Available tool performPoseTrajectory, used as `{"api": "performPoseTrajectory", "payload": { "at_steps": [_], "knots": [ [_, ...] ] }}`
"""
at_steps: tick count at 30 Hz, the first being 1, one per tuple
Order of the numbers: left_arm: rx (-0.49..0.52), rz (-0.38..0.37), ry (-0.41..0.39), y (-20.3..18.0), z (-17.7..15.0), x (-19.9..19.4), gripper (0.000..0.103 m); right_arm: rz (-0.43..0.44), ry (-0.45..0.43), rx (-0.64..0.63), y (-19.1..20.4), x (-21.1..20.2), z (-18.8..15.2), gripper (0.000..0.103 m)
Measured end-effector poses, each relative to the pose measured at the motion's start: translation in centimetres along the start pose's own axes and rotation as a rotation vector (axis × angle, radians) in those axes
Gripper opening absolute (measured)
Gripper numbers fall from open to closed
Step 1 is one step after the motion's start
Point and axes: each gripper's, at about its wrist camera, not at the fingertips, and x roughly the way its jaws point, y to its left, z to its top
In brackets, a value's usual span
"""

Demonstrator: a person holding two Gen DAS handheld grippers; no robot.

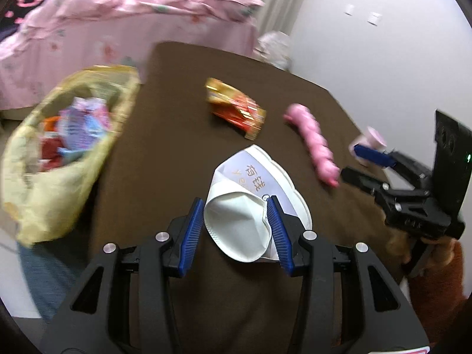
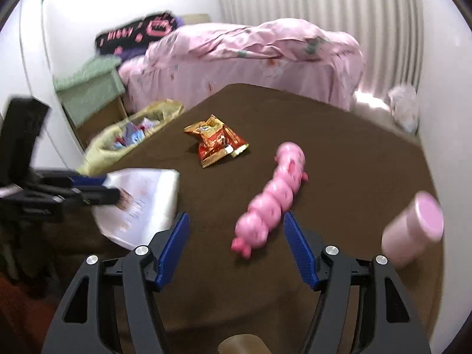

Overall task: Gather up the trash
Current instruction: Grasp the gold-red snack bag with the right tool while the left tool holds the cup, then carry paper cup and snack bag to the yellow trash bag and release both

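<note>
Bare brown table (image 2: 339, 135) toward far edge and right of pink pig-shaped toy (image 2: 273, 197): open passage. Mid-table obstacles: crumpled snack wrapper (image 2: 216, 141), toy, pink cup (image 2: 413, 230) at right edge. Crushed paper cup (image 1: 250, 206) near front. Yellow trash bag (image 1: 59, 159) bulging against left edge; mouth unobstructed.

On the table: one crushed paper cup (image 1: 253, 206), one snack wrapper (image 1: 236, 107), one pink toy (image 2: 271, 197), one pink container (image 2: 413, 230).

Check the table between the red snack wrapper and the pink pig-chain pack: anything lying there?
Nothing: bare brown table separates the snack wrapper from the pink pack, clearest in the right wrist view.
</note>
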Motion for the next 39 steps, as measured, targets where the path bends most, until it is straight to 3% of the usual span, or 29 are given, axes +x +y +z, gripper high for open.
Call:
{"api": "performPoseTrajectory", "payload": {
  "at_steps": [7,14,17,20,23,25,28,31,37,39],
  "knots": [
    [-0.047,0.009,0.007,1.6,-0.3,0.4,0.043,0.060,0.035,-0.070,0.8,6.0,5.4,0.063],
    [-0.045,0.003,0.011,1.8,-0.4,0.6,0.043,0.059,0.067,-0.190,2.1,10.4,8.4,0.063],
    [-0.045,0.005,0.011,1.9,-0.4,0.6,0.043,0.162,0.138,-0.143,1.6,12.2,8.7,0.063],
    [-0.045,0.005,0.012,1.8,-0.4,0.6,0.043,0.178,0.220,-0.136,1.5,13.5,8.6,0.063],
    [-0.046,0.004,0.010,1.8,-0.4,0.6,0.043,0.236,0.233,-0.147,1.8,12.8,8.2,0.060],
    [-0.051,0.002,0.010,1.9,-0.4,0.5,0.043,0.244,0.234,-0.153,2.1,12.2,7.6,0.043],
    [-0.060,0.002,0.012,2.1,-0.4,0.4,0.044,0.233,0.211,-0.150,2.2,11.2,7.0,0.033],
    [-0.060,0.008,0.017,2.0,-0.5,0.4,0.045,0.199,0.184,-0.139,2.3,10.1,6.8,0.027],
    [-0.076,-0.029,0.026,1.6,-0.7,-0.4,0.053,0.164,0.101,-0.061,1.2,6.7,6.8,0.026],
    [-0.078,-0.007,0.034,1.4,-0.9,-0.4,0.055,0.144,0.067,-0.046,0.8,5.4,6.7,0.026]
  ]
}}
